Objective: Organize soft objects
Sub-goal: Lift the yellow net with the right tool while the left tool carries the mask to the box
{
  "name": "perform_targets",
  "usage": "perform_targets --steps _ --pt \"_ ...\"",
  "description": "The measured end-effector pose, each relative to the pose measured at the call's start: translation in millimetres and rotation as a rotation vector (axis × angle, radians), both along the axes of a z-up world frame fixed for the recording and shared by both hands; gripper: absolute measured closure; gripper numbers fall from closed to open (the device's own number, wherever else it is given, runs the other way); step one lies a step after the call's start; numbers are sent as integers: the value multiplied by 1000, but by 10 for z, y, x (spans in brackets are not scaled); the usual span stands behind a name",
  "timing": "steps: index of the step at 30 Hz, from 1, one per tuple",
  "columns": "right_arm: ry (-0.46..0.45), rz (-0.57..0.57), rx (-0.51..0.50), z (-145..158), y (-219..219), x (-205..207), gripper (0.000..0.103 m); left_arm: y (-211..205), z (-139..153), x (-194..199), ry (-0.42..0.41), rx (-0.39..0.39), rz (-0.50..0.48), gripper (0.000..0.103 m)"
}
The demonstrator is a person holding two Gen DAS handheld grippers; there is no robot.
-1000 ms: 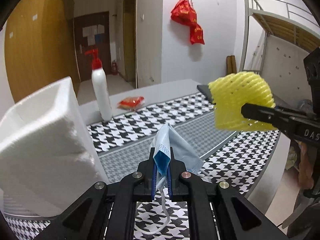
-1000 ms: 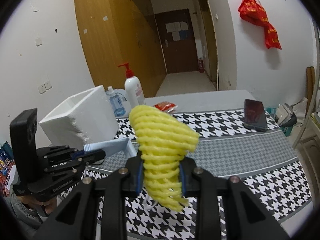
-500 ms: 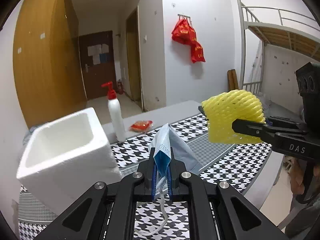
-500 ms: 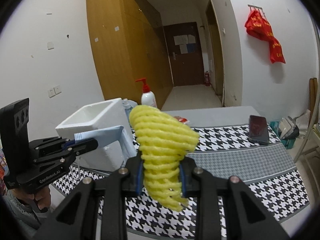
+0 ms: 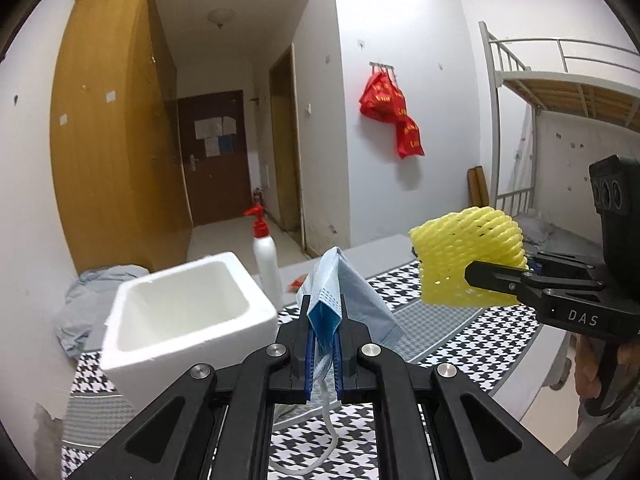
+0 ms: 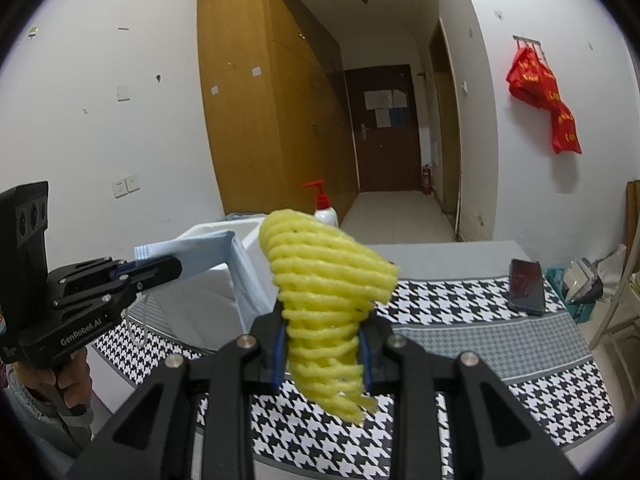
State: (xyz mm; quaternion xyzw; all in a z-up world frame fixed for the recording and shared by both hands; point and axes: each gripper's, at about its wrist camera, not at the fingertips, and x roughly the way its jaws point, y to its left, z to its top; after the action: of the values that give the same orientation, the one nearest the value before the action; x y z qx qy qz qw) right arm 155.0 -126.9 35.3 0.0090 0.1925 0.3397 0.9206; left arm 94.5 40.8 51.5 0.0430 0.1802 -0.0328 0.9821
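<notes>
My left gripper [image 5: 324,344] is shut on a folded blue face mask [image 5: 344,292], whose ear loop dangles below the fingers. In the right wrist view the same gripper [image 6: 160,268] holds the face mask [image 6: 208,252] in front of a white foam box [image 6: 216,304]. The white foam box [image 5: 180,312] stands open-topped just left of the mask, below it. My right gripper [image 6: 322,344] is shut on a yellow foam fruit net [image 6: 324,292], squeezed between the pads. In the left wrist view that yellow net [image 5: 468,264] hangs in the air to the right, above the table.
A houndstooth cloth [image 6: 480,340] covers the table. A white pump bottle [image 5: 266,264] with a red top stands behind the box, a small red packet [image 5: 296,282] beside it. A dark phone [image 6: 526,286] lies at the far right. A grey cloth [image 5: 84,308] is heaped left of the box.
Both grippers have risen with their loads still held. The foam box now sits lower in view, with its open top visible, and more of the room shows above the table.
</notes>
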Motion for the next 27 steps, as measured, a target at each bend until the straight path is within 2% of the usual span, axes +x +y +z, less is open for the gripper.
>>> perform_targets --steps 15,27 --pt "-58 92 -19 163 429 -135 71 399 134 -309 -68 -7 96 96" --pt "-63 149 -15 178 765 -169 71 777 165 -528 -100 -21 171 96"
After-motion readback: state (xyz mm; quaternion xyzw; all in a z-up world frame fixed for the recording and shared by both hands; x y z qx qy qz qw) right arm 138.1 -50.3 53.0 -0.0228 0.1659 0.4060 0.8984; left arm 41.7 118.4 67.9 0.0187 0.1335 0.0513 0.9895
